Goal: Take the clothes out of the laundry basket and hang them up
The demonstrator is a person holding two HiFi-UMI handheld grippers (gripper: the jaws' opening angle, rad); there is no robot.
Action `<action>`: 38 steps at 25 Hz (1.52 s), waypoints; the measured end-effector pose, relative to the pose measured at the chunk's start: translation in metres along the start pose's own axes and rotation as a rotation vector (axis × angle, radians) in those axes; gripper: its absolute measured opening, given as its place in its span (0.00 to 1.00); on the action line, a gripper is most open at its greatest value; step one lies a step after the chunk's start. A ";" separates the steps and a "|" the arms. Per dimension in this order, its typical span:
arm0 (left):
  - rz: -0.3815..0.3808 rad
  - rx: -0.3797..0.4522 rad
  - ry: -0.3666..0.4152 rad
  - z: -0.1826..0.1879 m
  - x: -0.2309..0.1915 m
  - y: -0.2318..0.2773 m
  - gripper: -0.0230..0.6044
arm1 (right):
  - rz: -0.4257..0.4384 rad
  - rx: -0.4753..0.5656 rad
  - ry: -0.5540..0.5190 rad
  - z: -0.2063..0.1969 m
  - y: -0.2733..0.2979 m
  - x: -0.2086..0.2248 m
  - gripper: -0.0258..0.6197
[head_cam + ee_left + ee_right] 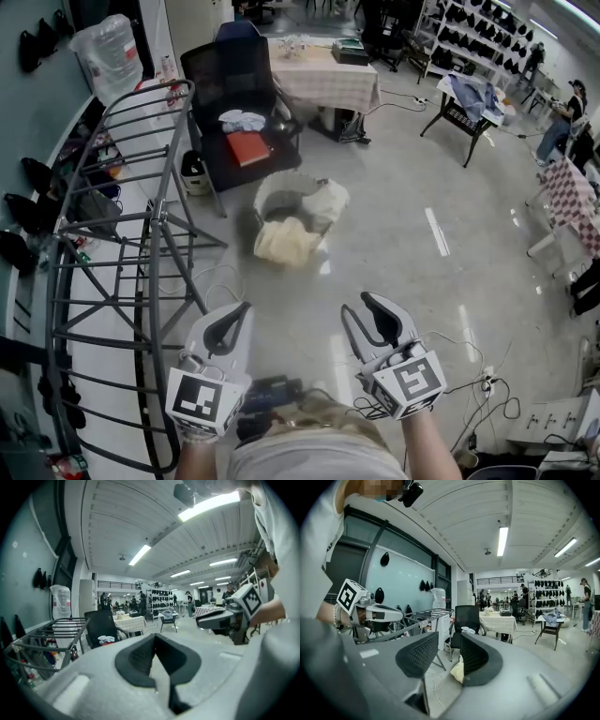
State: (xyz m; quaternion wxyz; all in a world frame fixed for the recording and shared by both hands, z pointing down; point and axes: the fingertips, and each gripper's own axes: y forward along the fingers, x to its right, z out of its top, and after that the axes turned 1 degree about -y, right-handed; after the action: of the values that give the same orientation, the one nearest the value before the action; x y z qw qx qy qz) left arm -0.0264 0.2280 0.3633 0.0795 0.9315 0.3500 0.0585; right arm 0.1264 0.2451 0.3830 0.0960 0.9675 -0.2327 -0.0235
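Left gripper (244, 307) jaws together, right gripper (357, 304) jaws apart, empty, laundry basket (269, 188) of pale clothes (286, 242) well ahead

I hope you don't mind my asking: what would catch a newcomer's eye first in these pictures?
The laundry basket stands in the middle of the room, with pale clothes spilling over its near edge. A large grey drying rack fills the left side, with no clothes on its bars. In the foreground, the left gripper is shut and the right gripper is open. Both are empty.
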 end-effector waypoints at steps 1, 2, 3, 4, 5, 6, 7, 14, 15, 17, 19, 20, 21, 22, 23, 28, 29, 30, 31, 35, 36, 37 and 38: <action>0.001 0.001 0.000 0.000 0.000 -0.001 0.03 | -0.002 0.005 0.000 0.000 -0.001 0.000 0.24; 0.001 0.001 0.000 0.000 0.000 -0.002 0.03 | -0.005 0.008 0.001 0.000 -0.001 0.000 0.24; 0.001 0.002 0.000 0.000 -0.001 -0.003 0.03 | -0.009 0.010 0.002 0.001 -0.001 0.000 0.24; 0.001 0.004 0.000 -0.001 -0.002 -0.004 0.03 | -0.014 0.011 0.003 0.001 -0.001 0.000 0.24; -0.001 0.005 0.000 -0.001 -0.004 -0.004 0.03 | -0.020 0.012 0.003 0.001 -0.001 -0.001 0.24; -0.003 0.005 -0.001 -0.002 -0.005 -0.005 0.03 | -0.026 0.012 0.003 0.001 -0.001 -0.001 0.24; -0.006 0.005 -0.002 -0.002 -0.007 -0.006 0.03 | -0.033 0.014 0.004 0.002 -0.001 -0.003 0.24; -0.026 0.012 0.008 -0.004 -0.017 -0.015 0.03 | -0.073 0.023 0.002 0.003 -0.001 -0.011 0.24; -0.029 0.016 0.009 -0.005 -0.018 -0.017 0.03 | -0.077 0.023 0.003 0.003 -0.001 -0.013 0.24; -0.034 0.022 0.010 -0.006 -0.022 -0.021 0.03 | -0.086 0.024 0.003 0.002 -0.001 -0.018 0.24; -0.043 0.027 0.008 -0.007 -0.025 -0.026 0.03 | -0.098 0.027 0.003 0.002 -0.001 -0.023 0.24; -0.049 0.030 0.007 -0.007 -0.027 -0.029 0.03 | -0.104 0.027 0.001 0.003 -0.001 -0.025 0.24; -0.054 0.034 0.005 -0.007 -0.028 -0.030 0.03 | -0.109 0.027 -0.003 0.003 -0.001 -0.027 0.24; -0.057 0.037 0.002 -0.007 -0.029 -0.032 0.03 | -0.112 0.024 -0.009 0.002 -0.002 -0.029 0.24; -0.059 0.039 -0.002 -0.008 -0.030 -0.033 0.03 | -0.115 0.019 -0.014 0.002 -0.002 -0.031 0.24; -0.064 0.054 -0.014 -0.009 -0.033 -0.034 0.03 | -0.120 0.007 -0.031 0.001 -0.002 -0.034 0.24; -0.061 0.060 -0.013 -0.009 -0.035 -0.032 0.03 | -0.119 0.009 -0.030 0.001 0.001 -0.033 0.24; -0.056 0.065 -0.013 -0.008 -0.038 -0.029 0.03 | -0.115 0.010 -0.027 0.001 0.005 -0.031 0.24; -0.051 0.067 -0.014 -0.008 -0.041 -0.027 0.03 | -0.109 0.011 -0.023 0.001 0.008 -0.030 0.24; -0.033 0.063 -0.013 -0.009 -0.050 -0.014 0.03 | -0.085 0.019 -0.022 0.003 0.025 -0.017 0.24; -0.028 0.058 -0.012 -0.010 -0.052 -0.011 0.03 | -0.077 0.020 -0.021 0.004 0.030 -0.014 0.24; -0.020 0.052 -0.012 -0.011 -0.054 -0.008 0.03 | -0.069 0.020 -0.020 0.004 0.035 -0.010 0.24; -0.012 0.044 -0.011 -0.013 -0.057 -0.004 0.03 | -0.060 0.019 -0.021 0.004 0.042 -0.006 0.24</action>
State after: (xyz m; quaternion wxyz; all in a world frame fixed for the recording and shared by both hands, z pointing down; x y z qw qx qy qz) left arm -0.0742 0.1948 0.3717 0.0611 0.9313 0.3562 0.0450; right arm 0.1017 0.2105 0.3869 0.0836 0.9746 -0.2048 -0.0342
